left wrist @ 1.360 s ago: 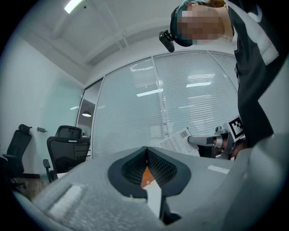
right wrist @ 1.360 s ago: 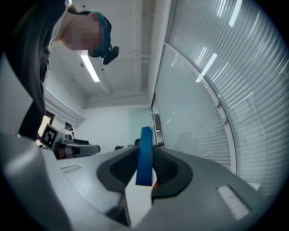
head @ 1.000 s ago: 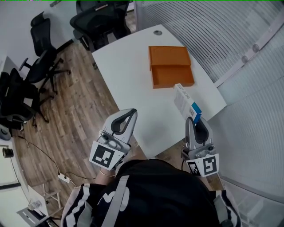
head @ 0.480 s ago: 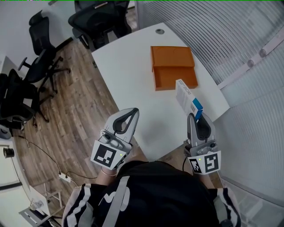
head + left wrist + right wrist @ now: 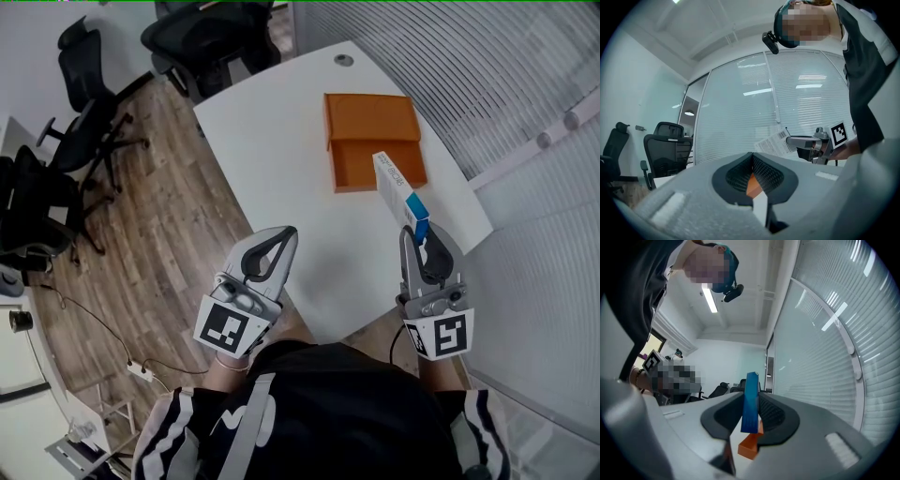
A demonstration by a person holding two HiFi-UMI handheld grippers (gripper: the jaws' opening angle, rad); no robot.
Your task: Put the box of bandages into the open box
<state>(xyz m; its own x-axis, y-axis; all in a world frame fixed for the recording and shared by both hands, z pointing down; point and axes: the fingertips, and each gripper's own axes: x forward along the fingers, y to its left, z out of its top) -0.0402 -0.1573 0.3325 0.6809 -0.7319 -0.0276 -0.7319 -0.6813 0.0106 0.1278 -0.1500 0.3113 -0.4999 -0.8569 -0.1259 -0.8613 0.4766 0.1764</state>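
White table point(image 5: 281, 169) carries the orange open box point(image 5: 375, 141); the right gripper point(image 5: 419, 242), fingers clamped on the bandage box point(image 5: 398, 192), has edged it up to that box's near corner. The left gripper's point(image 5: 272, 246) fingers are closed and empty.

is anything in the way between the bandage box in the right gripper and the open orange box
Nothing visible does. The right gripper holds the bandage box above the table, close to the open orange box. Only bare white surface shows between them, and the tray looks empty.
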